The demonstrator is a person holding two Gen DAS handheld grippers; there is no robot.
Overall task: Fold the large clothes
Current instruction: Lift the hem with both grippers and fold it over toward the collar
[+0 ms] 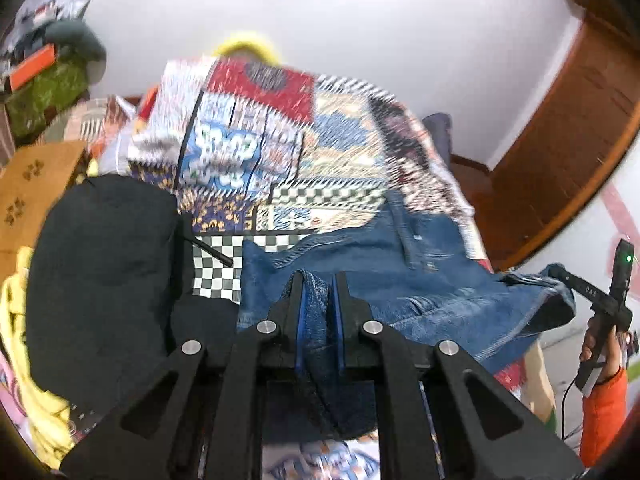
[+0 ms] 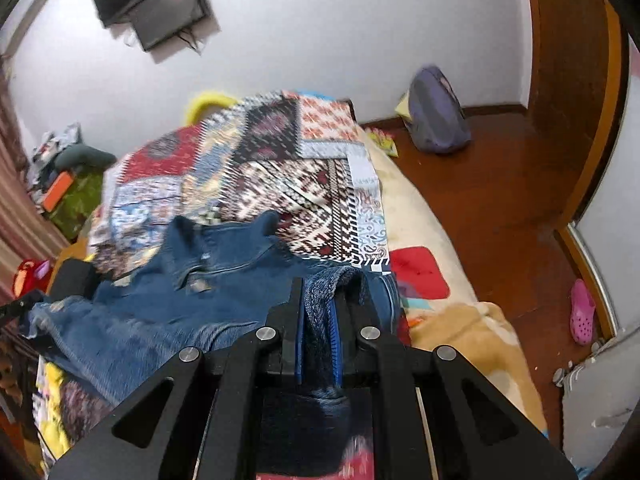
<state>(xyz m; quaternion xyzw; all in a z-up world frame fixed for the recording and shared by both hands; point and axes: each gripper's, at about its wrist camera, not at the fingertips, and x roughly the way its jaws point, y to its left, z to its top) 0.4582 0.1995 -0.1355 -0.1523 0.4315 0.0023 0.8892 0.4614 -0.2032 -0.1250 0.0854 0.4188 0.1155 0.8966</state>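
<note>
Both grippers pinch blue denim jeans over a patchwork bedspread

The left gripper [image 1: 318, 280] is pressed together on a fold of the jeans [image 1: 400, 276]; the right gripper [image 2: 320, 286] clamps another edge of them; the jeans hang between the two and trail onto the bedspread [image 2: 256, 176]; a black garment [image 1: 104, 264] lies just beside the jeans; a purple backpack [image 2: 436, 112] sits on the wooden floor.
</note>
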